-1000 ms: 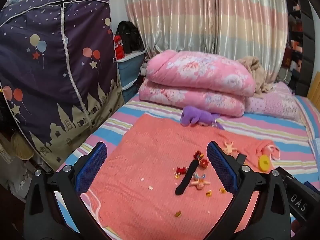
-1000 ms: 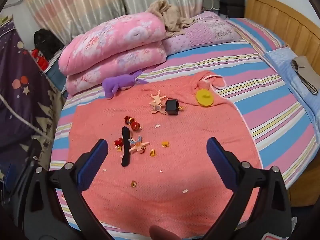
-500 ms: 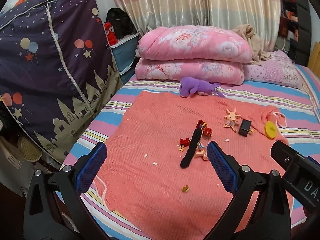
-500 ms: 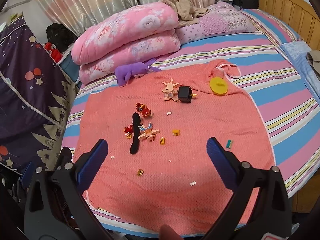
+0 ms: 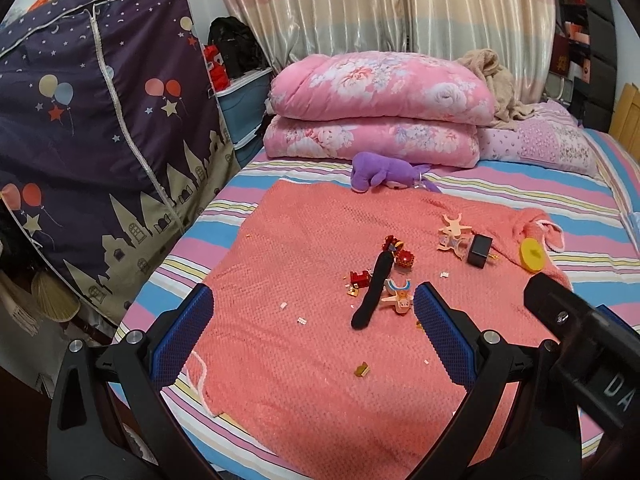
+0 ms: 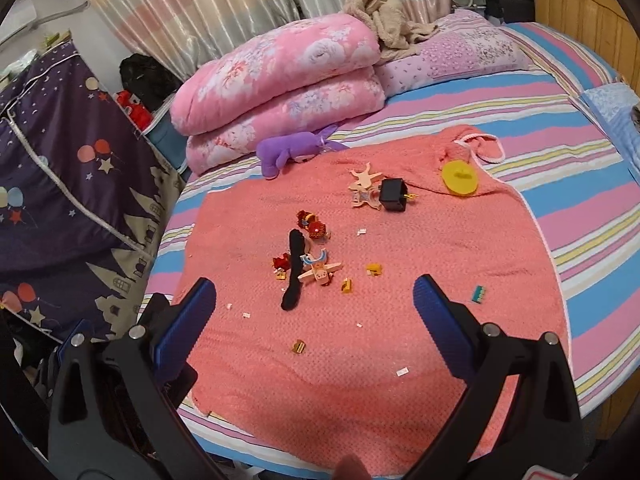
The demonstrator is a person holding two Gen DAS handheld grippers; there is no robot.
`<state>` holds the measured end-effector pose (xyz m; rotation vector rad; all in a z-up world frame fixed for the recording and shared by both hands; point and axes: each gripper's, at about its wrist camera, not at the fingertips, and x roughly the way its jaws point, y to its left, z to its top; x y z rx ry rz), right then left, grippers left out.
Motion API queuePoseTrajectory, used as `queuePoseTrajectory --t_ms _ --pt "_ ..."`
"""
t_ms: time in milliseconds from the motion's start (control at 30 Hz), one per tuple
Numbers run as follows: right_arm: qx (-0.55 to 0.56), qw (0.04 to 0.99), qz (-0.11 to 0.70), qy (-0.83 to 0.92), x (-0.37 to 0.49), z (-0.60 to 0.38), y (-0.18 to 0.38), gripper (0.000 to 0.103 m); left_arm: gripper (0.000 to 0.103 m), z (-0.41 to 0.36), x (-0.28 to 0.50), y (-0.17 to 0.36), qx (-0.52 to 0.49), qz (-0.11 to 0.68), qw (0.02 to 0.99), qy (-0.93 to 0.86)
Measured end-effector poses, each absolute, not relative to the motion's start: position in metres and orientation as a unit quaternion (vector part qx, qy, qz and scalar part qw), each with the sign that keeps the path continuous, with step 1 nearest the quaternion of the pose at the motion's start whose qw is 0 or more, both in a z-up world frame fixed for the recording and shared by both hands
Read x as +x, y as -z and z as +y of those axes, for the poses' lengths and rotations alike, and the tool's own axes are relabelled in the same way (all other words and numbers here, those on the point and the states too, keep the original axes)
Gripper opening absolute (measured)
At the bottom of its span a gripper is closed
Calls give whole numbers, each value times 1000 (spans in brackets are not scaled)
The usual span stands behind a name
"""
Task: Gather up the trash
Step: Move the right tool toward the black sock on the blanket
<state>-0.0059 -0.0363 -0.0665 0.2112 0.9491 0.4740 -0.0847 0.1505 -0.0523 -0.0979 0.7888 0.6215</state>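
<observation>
I've pulled both grippers back from the bed over the last second; more of the coral blanket (image 6: 400, 280) shows now. Left gripper (image 5: 314, 330) and right gripper (image 6: 314, 320) have jaws apart, empty. The scraps (image 6: 298, 346) lie mid-blanket, untouched.

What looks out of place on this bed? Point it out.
Small toys and scraps lie scattered over the coral blanket, clustered round a black sock. A black box and yellow lid sit farther back.
</observation>
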Motion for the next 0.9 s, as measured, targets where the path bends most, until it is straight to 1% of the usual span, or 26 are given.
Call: queuePoseTrajectory --t_ms 433,900 --pt "86 874 403 -259 -13 -33 51 96 98 149 -86 42 -53 369 880 -293" --pt "88 871 410 -254 -19 -23 50 96 98 166 -92 46 -79 377 881 -275"
